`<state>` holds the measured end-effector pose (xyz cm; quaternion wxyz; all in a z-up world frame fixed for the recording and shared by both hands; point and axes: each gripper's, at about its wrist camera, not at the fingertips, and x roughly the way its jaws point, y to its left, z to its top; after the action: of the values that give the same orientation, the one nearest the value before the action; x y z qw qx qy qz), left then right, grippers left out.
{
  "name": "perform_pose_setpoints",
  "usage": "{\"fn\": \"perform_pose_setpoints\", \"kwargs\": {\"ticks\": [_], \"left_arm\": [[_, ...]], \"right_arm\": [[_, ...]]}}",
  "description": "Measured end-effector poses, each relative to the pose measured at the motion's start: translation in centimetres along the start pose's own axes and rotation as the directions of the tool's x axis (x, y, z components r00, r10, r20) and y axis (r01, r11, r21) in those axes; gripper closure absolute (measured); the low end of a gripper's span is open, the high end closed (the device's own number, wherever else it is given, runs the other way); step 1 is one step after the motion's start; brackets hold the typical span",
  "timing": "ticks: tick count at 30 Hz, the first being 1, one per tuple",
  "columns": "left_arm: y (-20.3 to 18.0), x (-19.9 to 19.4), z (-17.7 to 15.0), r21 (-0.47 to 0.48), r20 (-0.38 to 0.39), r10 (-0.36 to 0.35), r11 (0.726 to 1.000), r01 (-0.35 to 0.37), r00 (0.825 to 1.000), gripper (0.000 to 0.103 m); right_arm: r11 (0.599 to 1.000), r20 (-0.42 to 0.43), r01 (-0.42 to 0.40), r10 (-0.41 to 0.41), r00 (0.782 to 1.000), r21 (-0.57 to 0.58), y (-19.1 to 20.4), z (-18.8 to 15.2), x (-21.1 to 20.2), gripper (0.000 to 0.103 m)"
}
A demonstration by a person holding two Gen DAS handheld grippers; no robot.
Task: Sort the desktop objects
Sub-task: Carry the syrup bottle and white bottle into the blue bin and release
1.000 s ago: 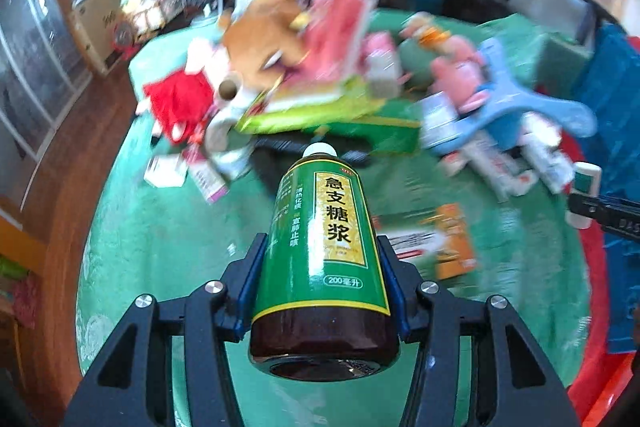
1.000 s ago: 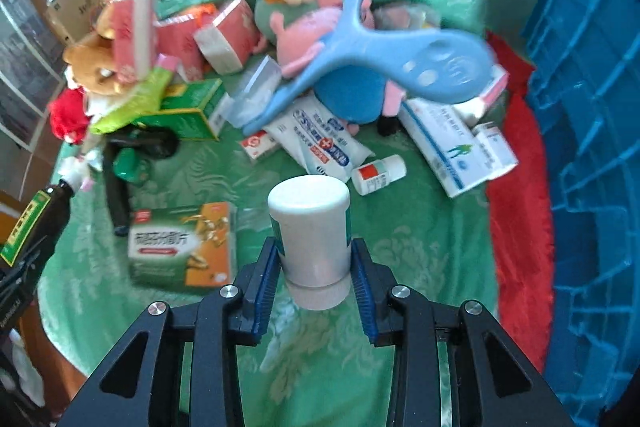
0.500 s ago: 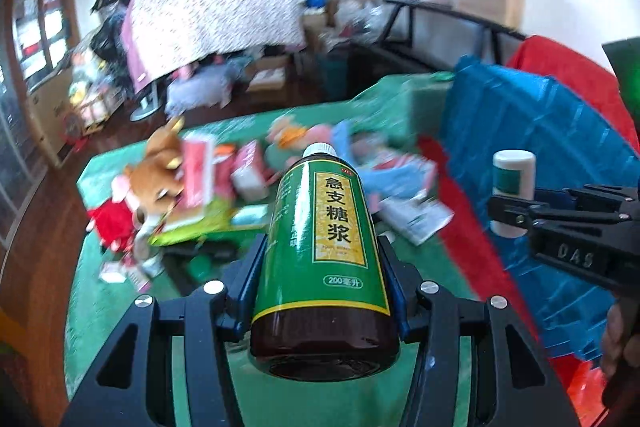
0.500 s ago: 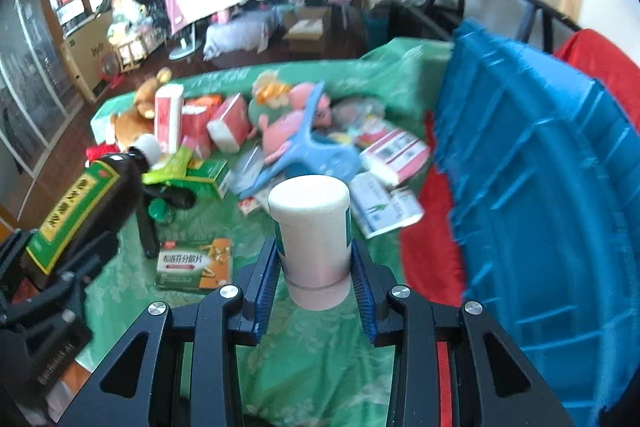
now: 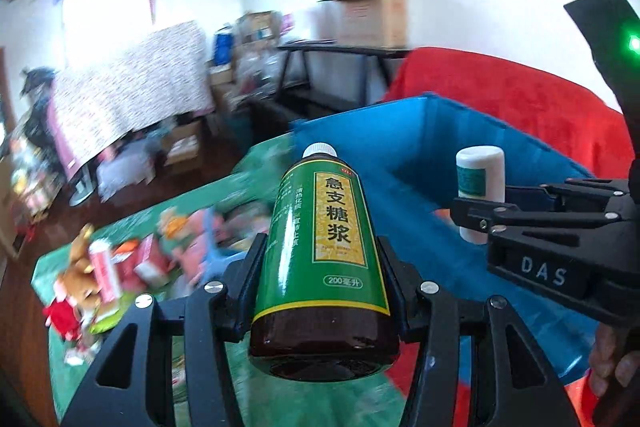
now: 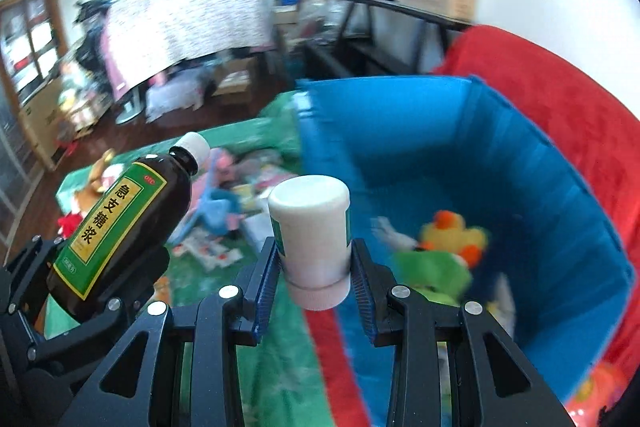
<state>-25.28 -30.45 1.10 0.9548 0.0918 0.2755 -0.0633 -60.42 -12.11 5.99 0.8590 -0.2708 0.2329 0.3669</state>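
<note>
Currently both grippers are loaded and up near the bin. Going left to right in the left wrist view: leftover clutter sits lower left on the green table cover (image 5: pixel 132 227), blurred, with a plush dog (image 5: pixel 82 277) and some red-and-white boxes beside it. Centre frame, the left gripper (image 5: pixel 320 283) is closed partway on the syrup bottle (image 5: pixel 320 247), pads clamped on the lower body just above the base, white cap pointing away and up. Brown bottle with a glossy green label; whether it is glass or plastic cannot be told. Judged rigid, fairly heavy if full, slick on the label, so the low grip near the base is reasonable but top-heavy; keep it from tilting further. Right of centre, the blue bin (image 5: pixel 420 147) stands open against a red cloth (image 5: pixel 520 99). Far right, the right gripper (image 5: pixel 476 215) is seen side-on, and part of a hand (image 5: pixel 612 363) shows at the lower right edge. In the right wrist view that gripper's jaws are narrowly set and clamped on the small white jar (image 6: pixel 312 243), pads on the mid body below the wide white cap. The jar looks like light, stiff plastic, smooth and round; it could rotate in the pads, but the grip looks centred. Right of it, a yellow duck toy (image 6: pixel 452 235) and a green soft item (image 6: pixel 432 271) lie in the bin. Probable next step: carry both over the rim, lower them, then release; don't drop the bottle if it is glass.
</note>
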Motion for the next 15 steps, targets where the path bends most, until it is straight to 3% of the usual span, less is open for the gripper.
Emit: {"fn": "perform_pose_setpoints", "kwargs": {"ticks": [7, 15], "left_arm": [[-10.2, 1.6, 2.6, 0.102, -0.014, -0.134, 0.986, 0.135, 0.991, 0.052], [-19.8, 4.9, 2.8, 0.195, -0.107, -0.229, 0.949, 0.246, 0.968, 0.052]], "right_arm": [[0.977, -0.067, 0.156, -0.148, 0.987, 0.144, -10.9, -2.1, -1.7, 0.069], [0.931, -0.203, 0.291, -0.248, 0.947, 0.222, -20.3, -5.6, -1.7, 0.069]]}}
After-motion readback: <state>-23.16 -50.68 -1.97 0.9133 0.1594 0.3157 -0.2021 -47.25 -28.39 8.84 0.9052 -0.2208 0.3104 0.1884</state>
